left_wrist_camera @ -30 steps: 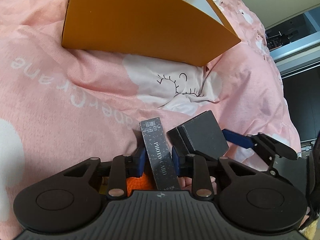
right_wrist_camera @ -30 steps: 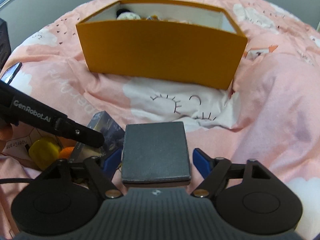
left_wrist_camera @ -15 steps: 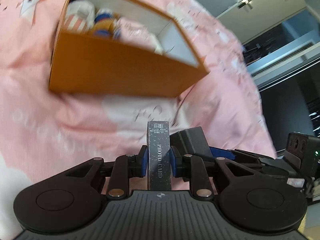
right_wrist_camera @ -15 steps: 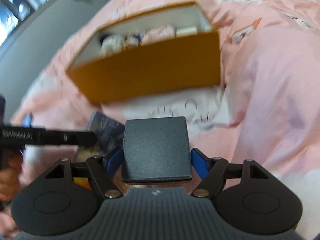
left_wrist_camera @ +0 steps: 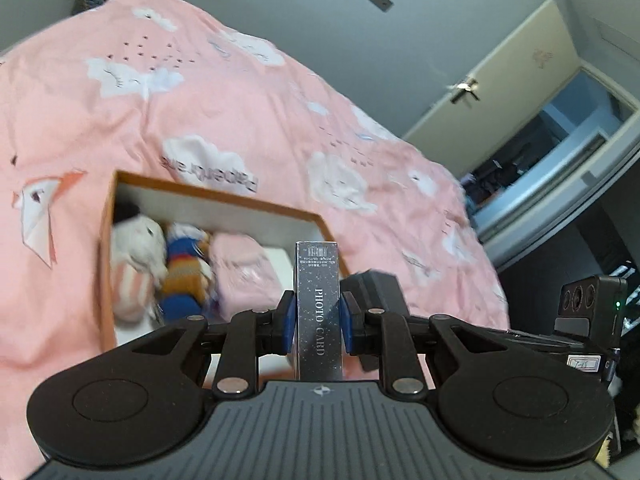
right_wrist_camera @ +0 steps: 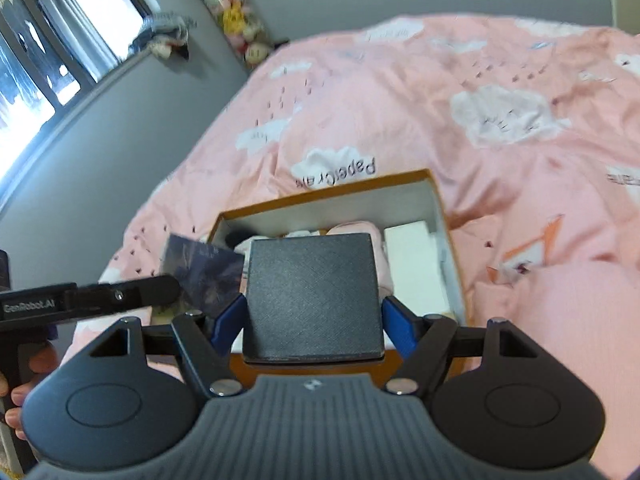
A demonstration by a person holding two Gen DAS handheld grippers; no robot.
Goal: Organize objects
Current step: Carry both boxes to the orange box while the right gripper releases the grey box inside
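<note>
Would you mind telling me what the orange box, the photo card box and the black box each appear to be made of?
Orange box: probably cardboard, matte orange outside and white inside, with thin, straight walls.
Photo card box: likely printed card, dark with silvery speckles, a slight sheen and crisp edges.
Black box: rigid, matte, with a fine diagonal weave texture; textured paper or leatherette over board, hard to tell which.

1 orange box (left_wrist_camera: 107, 264) on 1 pink bedspread (left_wrist_camera: 248, 120), 2 stuffed toys (left_wrist_camera: 138, 264) inside; 1 photo-card box (left_wrist_camera: 318, 308), 1 black box (right_wrist_camera: 312, 300), 2 grippers (left_wrist_camera: 316, 320).
</note>
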